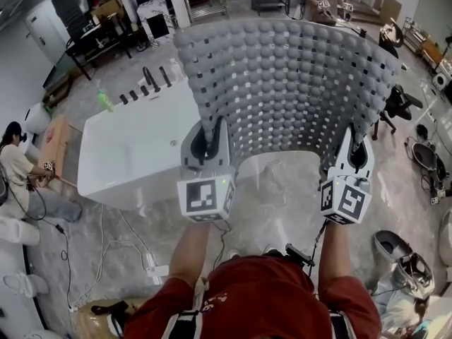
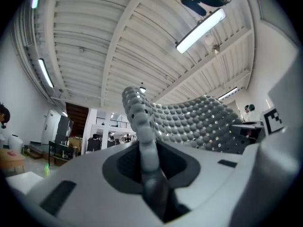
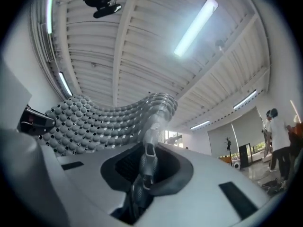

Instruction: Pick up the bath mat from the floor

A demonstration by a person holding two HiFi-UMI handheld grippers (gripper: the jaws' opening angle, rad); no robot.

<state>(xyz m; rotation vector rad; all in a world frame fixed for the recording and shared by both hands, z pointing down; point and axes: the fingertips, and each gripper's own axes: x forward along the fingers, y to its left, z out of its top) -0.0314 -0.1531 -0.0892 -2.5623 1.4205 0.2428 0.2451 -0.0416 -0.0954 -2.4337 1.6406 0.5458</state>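
**A:** How are the arms set?

**B:** Both forearms (image 1: 192,256) reach forward from the red shirt (image 1: 261,295), side by side. The left gripper (image 1: 210,134) and right gripper (image 1: 359,141) point ahead and slightly upward, with their marker cubes facing the head camera.

**A:** And the jaws?

**B:** On each gripper they are nearly together, clamped on the near edge of the bath mat (image 1: 282,83). The left grips one corner and the right the other. Each gripper view shows the bobbled grey edge pinched between its jaws.

**A:** Where is the mat?

**B:** It is lifted clear of the floor (image 1: 282,196) and spreads away from the grippers in a curved sheet.

**A:** What's underneath?

**B:** Mottled grey flooring, a white bathtub (image 1: 134,154) to the left, and cables (image 1: 106,260) trailing beside it.

**A:** And the room?

**B:** It's a big hall with a ribbed white ceiling (image 2: 118,41) and strip lights (image 2: 201,30). A person (image 1: 15,168) sits at far left by a wooden table (image 1: 55,143).
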